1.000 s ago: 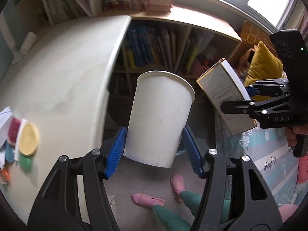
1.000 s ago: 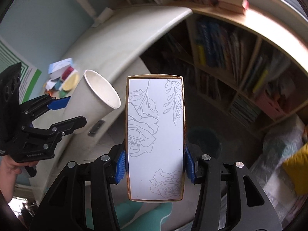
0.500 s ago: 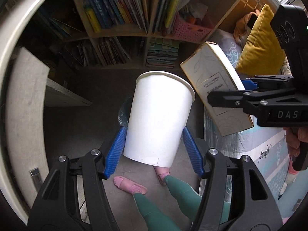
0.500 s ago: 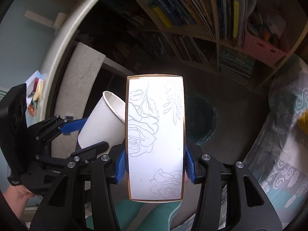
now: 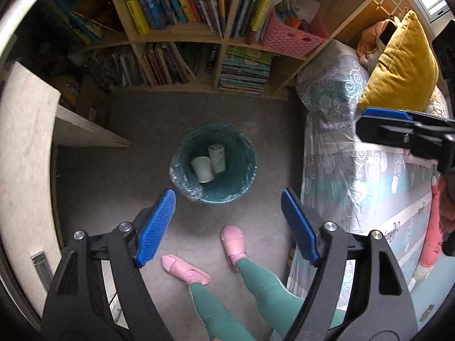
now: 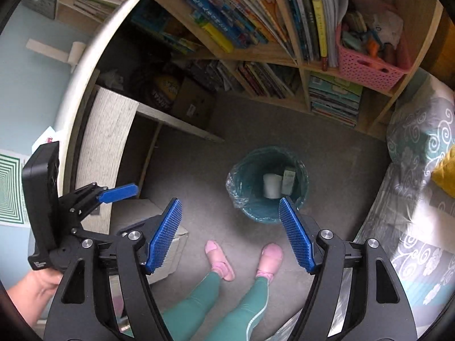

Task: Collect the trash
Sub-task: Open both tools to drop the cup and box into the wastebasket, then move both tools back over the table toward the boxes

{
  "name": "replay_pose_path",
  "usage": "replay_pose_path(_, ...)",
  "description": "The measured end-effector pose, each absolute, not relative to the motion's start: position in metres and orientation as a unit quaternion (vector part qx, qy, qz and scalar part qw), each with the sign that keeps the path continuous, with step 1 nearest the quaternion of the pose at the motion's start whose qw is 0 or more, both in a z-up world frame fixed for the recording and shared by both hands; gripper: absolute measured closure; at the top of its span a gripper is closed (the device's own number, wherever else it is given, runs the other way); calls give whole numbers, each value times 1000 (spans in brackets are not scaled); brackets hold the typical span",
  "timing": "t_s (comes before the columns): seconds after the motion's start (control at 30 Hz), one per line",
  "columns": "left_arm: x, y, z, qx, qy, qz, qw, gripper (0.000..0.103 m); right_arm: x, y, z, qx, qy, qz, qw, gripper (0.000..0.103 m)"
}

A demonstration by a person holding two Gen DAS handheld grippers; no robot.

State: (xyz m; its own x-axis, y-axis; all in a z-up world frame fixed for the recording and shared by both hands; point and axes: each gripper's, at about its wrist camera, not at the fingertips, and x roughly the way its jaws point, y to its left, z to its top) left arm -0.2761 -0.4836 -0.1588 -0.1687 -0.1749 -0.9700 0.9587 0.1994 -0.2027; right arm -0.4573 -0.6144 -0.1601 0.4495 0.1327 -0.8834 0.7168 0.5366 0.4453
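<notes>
My left tool (image 5: 227, 213) and right tool (image 6: 230, 224) have just opened wide and hold nothing. The paper cup (image 5: 202, 169) and carton (image 5: 217, 158) lie in the bin (image 5: 227, 196) at twelve o'clock below both, equally near.

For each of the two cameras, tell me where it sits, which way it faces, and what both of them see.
Left wrist: on the left gripper, facing steeply down at the bin on the floor; open blue pads, the person's legs and pink slippers show, the right gripper at the right edge.
Right wrist: on the right gripper, facing down at the same bin; the left gripper and hand show at the left.
Shared: bin holding a cup and box, bookshelf, bed, slippers.
</notes>
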Motion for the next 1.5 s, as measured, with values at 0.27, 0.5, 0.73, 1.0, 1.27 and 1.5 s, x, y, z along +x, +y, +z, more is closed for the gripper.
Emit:
replay_pose_path(0.27, -254, -468, -134, 342, 543, -516, 567, 29, -450, -615, -143, 423, 479, -193, 745, 31)
replay_pose_path(0.5, -235, -453, -107, 330, 524, -509, 598, 28, -429, -604, -118, 405, 468, -169, 767, 31)
replay_pose_path(0.73, -207, -420, -52, 301, 493, -500, 645, 17, -388, -578, -61, 346, 453, -105, 815, 26)
replay_pose_path(1.0, -147, -352, 9, 250, 459, -463, 716, 7, -310, -530, 7, 260, 435, -25, 862, 18)
replay_pose_path(1.27, -81, -253, 31, 200, 457, -383, 777, 7, -222, -466, 41, 206, 430, 47, 878, 14)
replay_pose_path(1.5, -33, -166, 27, 153, 473, -321, 806, 7, -160, -404, 43, 144, 452, 86, 876, 14)
